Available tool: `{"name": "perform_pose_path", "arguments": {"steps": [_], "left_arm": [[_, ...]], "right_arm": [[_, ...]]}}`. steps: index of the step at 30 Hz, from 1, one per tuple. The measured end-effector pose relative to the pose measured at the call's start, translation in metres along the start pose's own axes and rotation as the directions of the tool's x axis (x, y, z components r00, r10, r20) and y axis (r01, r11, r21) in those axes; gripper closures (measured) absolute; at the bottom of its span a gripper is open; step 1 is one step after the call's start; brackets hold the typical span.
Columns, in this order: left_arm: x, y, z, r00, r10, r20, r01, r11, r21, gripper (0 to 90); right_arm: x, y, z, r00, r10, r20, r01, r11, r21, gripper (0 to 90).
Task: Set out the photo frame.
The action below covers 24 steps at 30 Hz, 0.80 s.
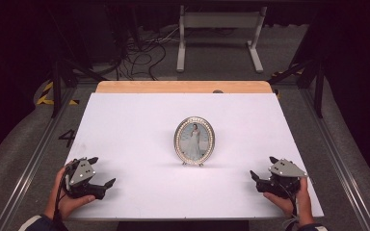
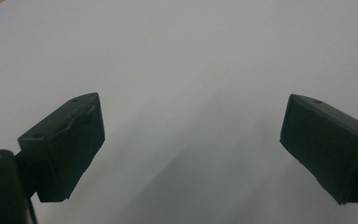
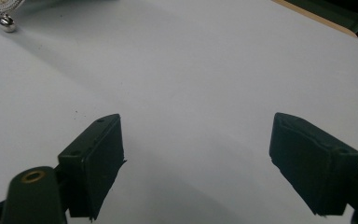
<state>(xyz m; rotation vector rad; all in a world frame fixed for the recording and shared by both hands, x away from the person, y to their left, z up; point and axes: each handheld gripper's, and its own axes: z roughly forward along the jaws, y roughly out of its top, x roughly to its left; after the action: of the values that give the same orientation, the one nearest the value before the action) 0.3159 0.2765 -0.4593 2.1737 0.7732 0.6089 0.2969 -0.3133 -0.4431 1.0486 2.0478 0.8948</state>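
White sheet covers the table point(image 1: 139, 125), with a strip of bare wood showing along its far edge. An oval picture frame point(image 1: 194, 140) stands upright near the middle of the sheet, on small silver ball feet, its rim studded with pale beads; it holds a portrait of a figure in a light dress.

The left gripper point(image 1: 100, 172) sits at the near left corner of the table, held in the person's left hand point(image 1: 67, 201). Its jaws are spread wide with nothing between them; the left gripper view confirms bare white surface in the gap. The right gripper point(image 1: 264, 168) sits at the near right corner in the right hand point(image 1: 289, 202), jaws likewise spread wide and empty. Both grippers are well apart from the frame.

In the right gripper view, one silver foot and a sliver of beaded rim appear at the upper left corner; it is probably the frame's near edge, though too little shows to be certain.
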Motion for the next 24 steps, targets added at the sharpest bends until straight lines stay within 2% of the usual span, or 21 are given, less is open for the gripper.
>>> {"name": "perform_pose_path", "arguments": {"steps": [4, 7, 9, 14, 18, 24], "left_arm": [[0.001, -0.008, -0.003, 0.9997, -0.023, -0.001, 0.023, 0.9997, 0.003, 6.9], [0.000, -0.012, -0.006, 0.9992, -0.040, 0.004, 0.040, 0.9992, -0.006, 6.9], [-0.001, -0.013, -0.008, 0.9993, -0.037, -0.004, 0.037, 0.9993, -0.006, 7.1], [0.001, -0.012, -0.012, 0.9976, -0.069, -0.007, 0.068, 0.9967, -0.044, 7.1], [-0.002, -0.011, -0.011, 0.9984, -0.056, -0.002, 0.056, 0.9979, -0.033, 7.2], [-0.003, -0.011, -0.012, 0.9989, -0.047, 0.005, 0.047, 0.9979, -0.045, 7.4]], "right_arm": [[-0.001, -0.008, -0.003, 1.0000, 0.005, 0.007, -0.005, 1.000, 0.007, 17.7], [-0.003, -0.013, -0.006, 0.9994, 0.034, 0.005, -0.034, 0.999, -0.003, 17.5], [-0.002, -0.016, -0.006, 0.9993, 0.036, 0.004, -0.036, 0.999, -0.001, 17.6], [-0.002, -0.019, -0.007, 0.9994, 0.036, -0.002, -0.036, 0.999, -0.004, 17.5], [-0.003, -0.020, -0.009, 0.9992, 0.041, 0.002, -0.041, 0.999, -0.009, 17.4], [-0.003, -0.020, -0.008, 0.9991, 0.042, 0.005, -0.042, 0.999, -0.012, 17.3]]}}
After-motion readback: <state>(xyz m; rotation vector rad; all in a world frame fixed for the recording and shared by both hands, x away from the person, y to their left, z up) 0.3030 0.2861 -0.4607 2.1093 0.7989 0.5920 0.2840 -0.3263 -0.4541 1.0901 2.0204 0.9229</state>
